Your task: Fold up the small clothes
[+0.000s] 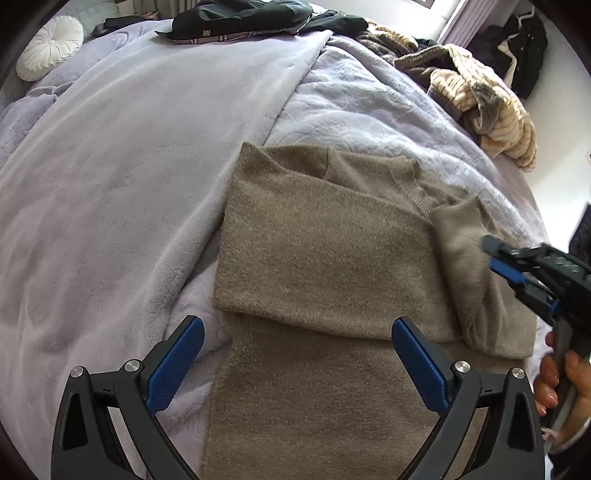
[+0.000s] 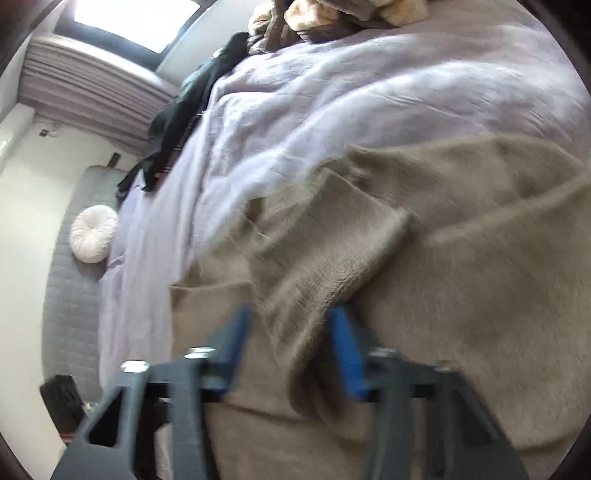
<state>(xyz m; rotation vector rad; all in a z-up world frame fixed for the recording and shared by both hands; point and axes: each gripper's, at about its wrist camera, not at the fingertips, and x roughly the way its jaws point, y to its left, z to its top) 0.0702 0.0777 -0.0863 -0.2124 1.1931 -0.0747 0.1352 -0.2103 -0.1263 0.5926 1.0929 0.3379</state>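
Observation:
A fuzzy taupe sweater lies partly folded on the lilac bed cover. One side is laid over its middle, and a sleeve is doubled over at the right. My left gripper hovers open over the sweater's lower part, with nothing between its blue pads. My right gripper comes in from the right, held by a hand, with its tips at the sleeve. The right wrist view is blurred. There the right gripper has its pads apart, and the sleeve fold lies loose between them.
A heap of striped cream and brown clothes sits at the far right of the bed. Dark garments lie along the far edge. A round white cushion rests at the far left. The bed's right edge drops off beyond the sweater.

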